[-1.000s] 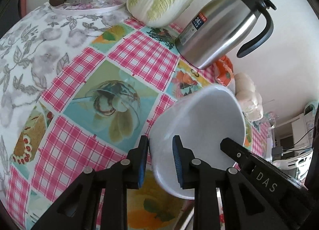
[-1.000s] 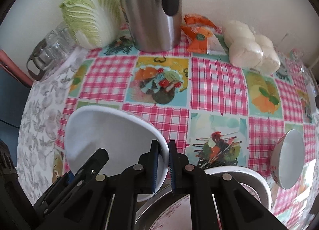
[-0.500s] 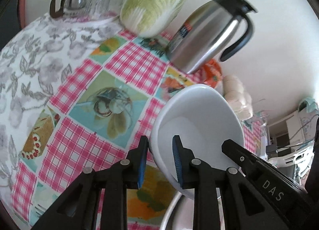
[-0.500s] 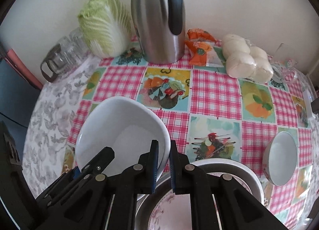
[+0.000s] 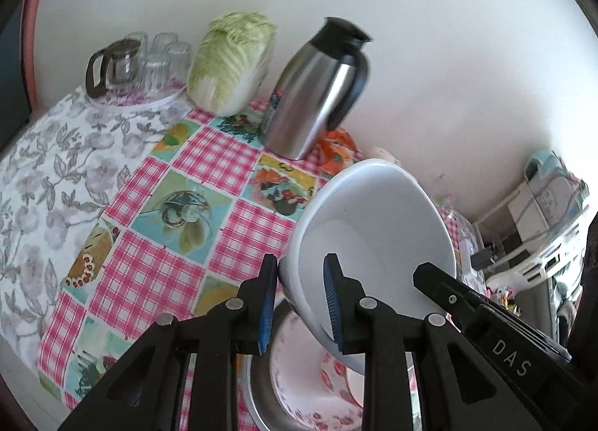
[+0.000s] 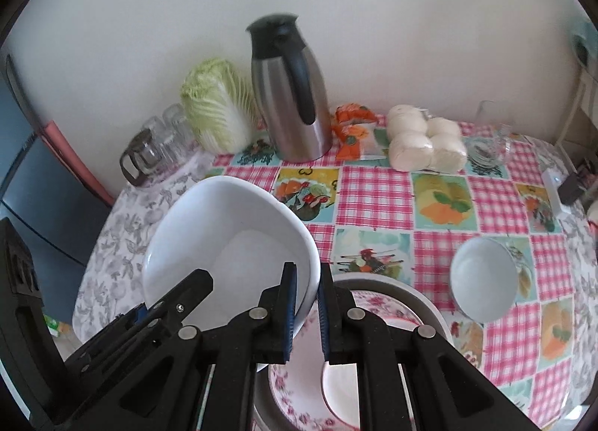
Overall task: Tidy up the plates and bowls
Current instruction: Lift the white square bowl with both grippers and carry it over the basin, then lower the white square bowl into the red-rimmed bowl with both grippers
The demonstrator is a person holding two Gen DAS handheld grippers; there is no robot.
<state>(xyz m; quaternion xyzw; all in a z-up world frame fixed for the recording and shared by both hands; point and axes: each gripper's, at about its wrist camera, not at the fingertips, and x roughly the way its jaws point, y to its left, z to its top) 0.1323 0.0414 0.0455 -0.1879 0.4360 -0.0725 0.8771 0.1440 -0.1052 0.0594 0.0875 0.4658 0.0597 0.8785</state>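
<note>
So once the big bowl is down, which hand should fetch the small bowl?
Probably the right. Both the left gripper and right gripper grip the big bowl by its rim, but the small bowl sits on the table on the right gripper's side; the left camera misses it.

A glossy white ceramic bowl (image 5: 377, 229). Behind it, a brushed steel jug (image 5: 314, 102) with a black plastic handle. Beneath it, a smooth, shiny checked tablecloth (image 5: 224, 154).
</note>
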